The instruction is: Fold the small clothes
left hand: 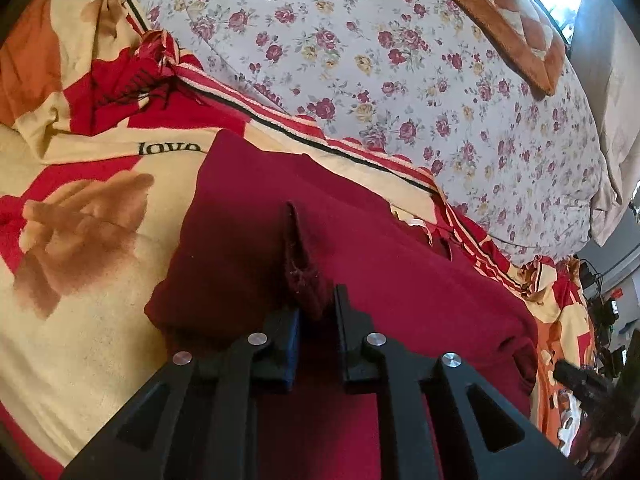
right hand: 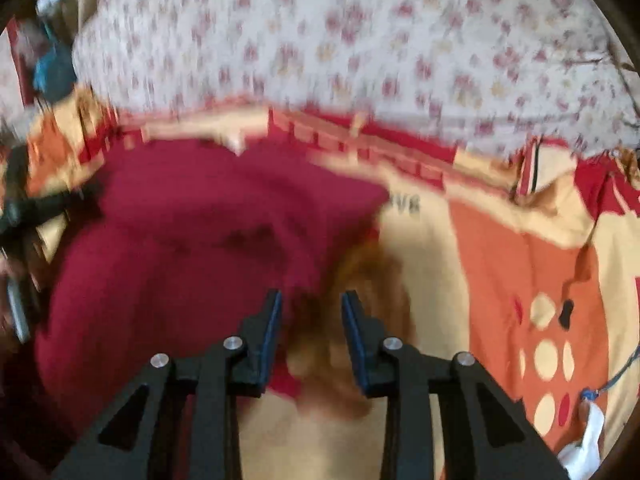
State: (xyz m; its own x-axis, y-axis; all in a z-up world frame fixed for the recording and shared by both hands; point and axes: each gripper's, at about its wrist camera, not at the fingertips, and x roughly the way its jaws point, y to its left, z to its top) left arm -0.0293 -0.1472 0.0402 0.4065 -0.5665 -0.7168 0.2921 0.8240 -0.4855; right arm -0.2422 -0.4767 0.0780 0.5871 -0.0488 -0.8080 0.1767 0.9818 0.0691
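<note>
A dark red garment (left hand: 360,264) lies partly folded on a red, cream and orange blanket (left hand: 80,280). My left gripper (left hand: 318,304) is shut on a raised fold of the dark red garment, which stands up between its fingers. In the blurred right wrist view the same garment (right hand: 192,248) lies to the left. My right gripper (right hand: 310,304) is open and empty, over the garment's right edge and the blanket (right hand: 500,260).
A floral bedsheet (left hand: 400,60) covers the bed beyond the blanket. An orange and cream quilted pillow (left hand: 512,12) lies at the far side. The other gripper (left hand: 588,384) shows at the right edge. Cables and gear sit off the bed's right side.
</note>
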